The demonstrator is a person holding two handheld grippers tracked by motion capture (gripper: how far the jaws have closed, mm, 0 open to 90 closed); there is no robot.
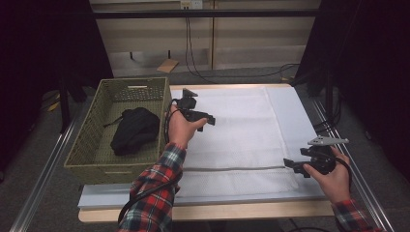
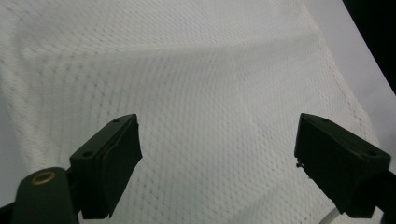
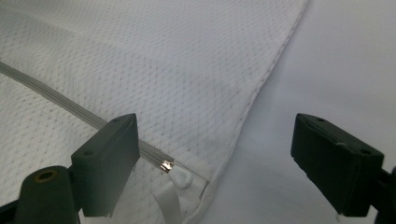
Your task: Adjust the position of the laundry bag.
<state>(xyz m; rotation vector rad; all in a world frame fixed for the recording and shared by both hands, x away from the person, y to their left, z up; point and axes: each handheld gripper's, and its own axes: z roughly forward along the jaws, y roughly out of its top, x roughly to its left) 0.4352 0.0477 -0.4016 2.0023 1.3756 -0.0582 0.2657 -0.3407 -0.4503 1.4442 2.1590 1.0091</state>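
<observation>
In the high view, the left gripper (image 1: 205, 120) hung above the far left part of a white mesh laundry bag (image 1: 241, 130), its jaws apart and holding nothing. Just to its left stood an olive woven basket (image 1: 87, 140) with a black garment (image 1: 134, 130) bundled inside. The right gripper (image 1: 295, 166) rested low at the bag's near right corner, jaws apart, pointing along the bag's zipper (image 1: 232, 169). The bag lay flat on a pale sheet (image 1: 295, 121) covering the table (image 1: 203, 211). Both sleeves were red plaid. Beyond the table were a pale cabinet wall (image 1: 203, 38), dark curtains and cables on a grey floor. No writing could be read.

In the left gripper view, the left gripper (image 2: 217, 154) stood wide open with nothing between its pads; the white mesh laundry bag (image 2: 196, 84) spread beneath and ahead of it, the bare sheet (image 2: 345, 42) off to its upper right.

In the right gripper view, the right gripper (image 3: 215, 163) was also wide open and empty. The zipper (image 3: 56, 100) ran in from the left, past the left pad, ending at a white zipper pull (image 3: 177, 179) lying just inside that pad, not pinched. The bag's seamed edge (image 3: 254, 100) crossed between the jaws, and the right pad hovered over the plain sheet (image 3: 345, 60).
</observation>
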